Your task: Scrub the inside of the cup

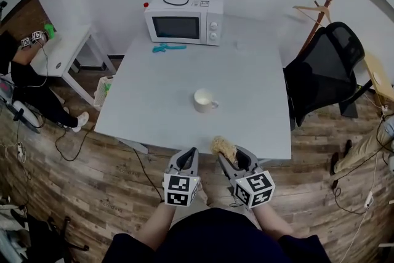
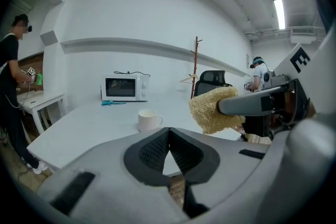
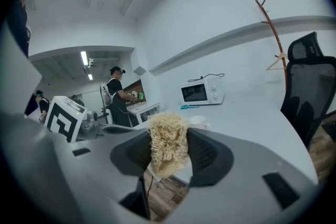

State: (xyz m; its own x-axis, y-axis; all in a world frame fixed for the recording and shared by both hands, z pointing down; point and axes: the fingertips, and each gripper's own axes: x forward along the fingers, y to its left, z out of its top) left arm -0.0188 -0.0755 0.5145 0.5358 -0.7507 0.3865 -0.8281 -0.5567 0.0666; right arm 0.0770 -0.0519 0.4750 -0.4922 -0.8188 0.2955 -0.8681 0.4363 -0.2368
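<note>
My left gripper [image 2: 169,131] has its jaws pressed together on nothing; only its own view shows that plainly. My right gripper [image 3: 169,135] is clamped on a straw-coloured scrubber [image 3: 167,150]. The head view alone places the white cup [image 1: 203,100]: upright on the table [image 1: 258,126], between centre and near edge, well apart from both grippers.

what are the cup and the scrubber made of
Cup: probably glazed ceramic; cream-white, smooth, thick-walled, with a handle. Plastic can't be ruled out.
Scrubber: looks like loofah or a similar coarse plant fibre; tan, matte, tangled open strands.
</note>
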